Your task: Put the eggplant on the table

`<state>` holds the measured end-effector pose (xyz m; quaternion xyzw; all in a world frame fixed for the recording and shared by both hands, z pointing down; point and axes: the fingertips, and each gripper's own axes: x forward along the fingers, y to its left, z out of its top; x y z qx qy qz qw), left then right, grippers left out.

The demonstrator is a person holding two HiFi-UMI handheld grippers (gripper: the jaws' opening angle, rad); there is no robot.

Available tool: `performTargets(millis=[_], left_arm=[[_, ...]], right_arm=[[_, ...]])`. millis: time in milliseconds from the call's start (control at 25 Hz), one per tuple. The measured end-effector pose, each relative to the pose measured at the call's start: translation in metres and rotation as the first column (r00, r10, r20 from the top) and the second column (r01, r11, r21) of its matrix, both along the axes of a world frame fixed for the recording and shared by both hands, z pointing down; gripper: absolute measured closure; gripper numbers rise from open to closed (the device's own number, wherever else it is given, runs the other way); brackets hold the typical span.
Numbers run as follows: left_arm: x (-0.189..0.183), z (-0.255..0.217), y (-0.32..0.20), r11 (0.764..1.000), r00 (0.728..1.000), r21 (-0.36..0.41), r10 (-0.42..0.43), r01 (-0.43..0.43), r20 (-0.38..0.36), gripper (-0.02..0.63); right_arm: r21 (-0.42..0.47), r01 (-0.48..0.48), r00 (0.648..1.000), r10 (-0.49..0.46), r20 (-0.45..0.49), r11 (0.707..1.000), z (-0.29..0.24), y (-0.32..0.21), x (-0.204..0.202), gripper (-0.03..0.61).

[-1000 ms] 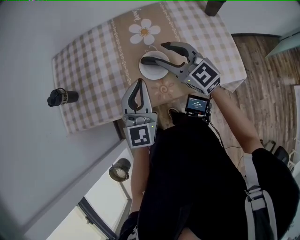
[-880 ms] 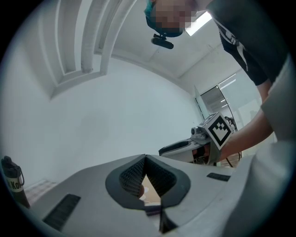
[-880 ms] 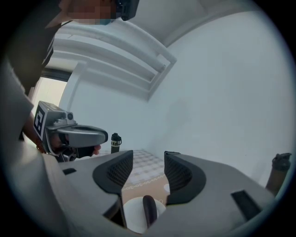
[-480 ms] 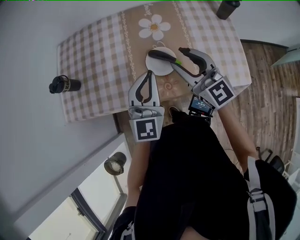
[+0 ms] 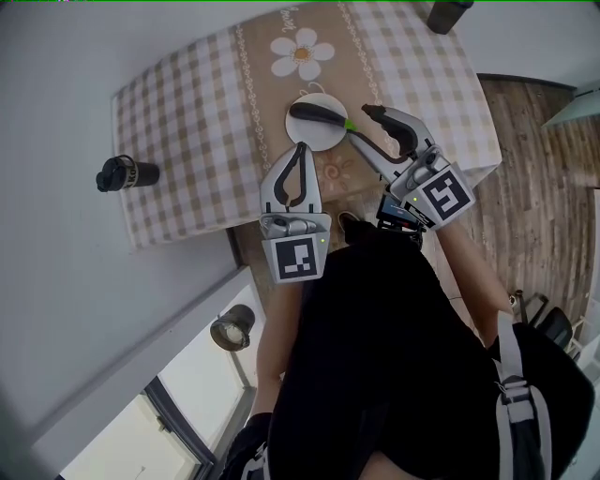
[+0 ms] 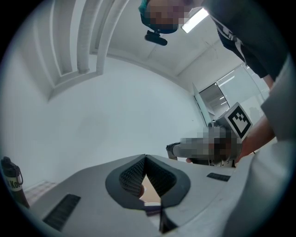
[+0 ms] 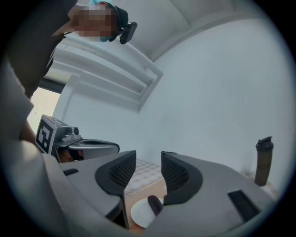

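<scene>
Since a second ago the right hand-held gripper (image 5: 358, 123) has drawn back from the plate (image 5: 302, 137), spread jaws narrowing on nothing. Left hand-held gripper (image 5: 300, 148) is pressed together. Eggplant (image 5: 317, 113) lies on the plate; probably light, firm and slippery, so grip mid-body.

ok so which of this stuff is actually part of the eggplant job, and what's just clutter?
In the job:
eggplant, lying on the white plate
table
right gripper, open, jaws just been closing, nothing between them

Just lying about:
dark bottle left of the table
dark bottle at the far corner
left gripper, shut and empty
</scene>
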<state>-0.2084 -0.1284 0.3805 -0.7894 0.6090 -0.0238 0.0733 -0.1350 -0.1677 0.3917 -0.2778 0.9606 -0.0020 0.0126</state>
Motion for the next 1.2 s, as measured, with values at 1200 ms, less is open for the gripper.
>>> performTargets(millis=[1200], left_arm=[[-0.007, 0.021, 0.004, 0.998, 0.998, -0.018, -0.067, 0.067, -0.008, 0.623]], right_arm=[[0.008, 0.004, 0.998, -0.003, -0.063, 1.000, 0.026, -0.004, -0.002, 0.512]])
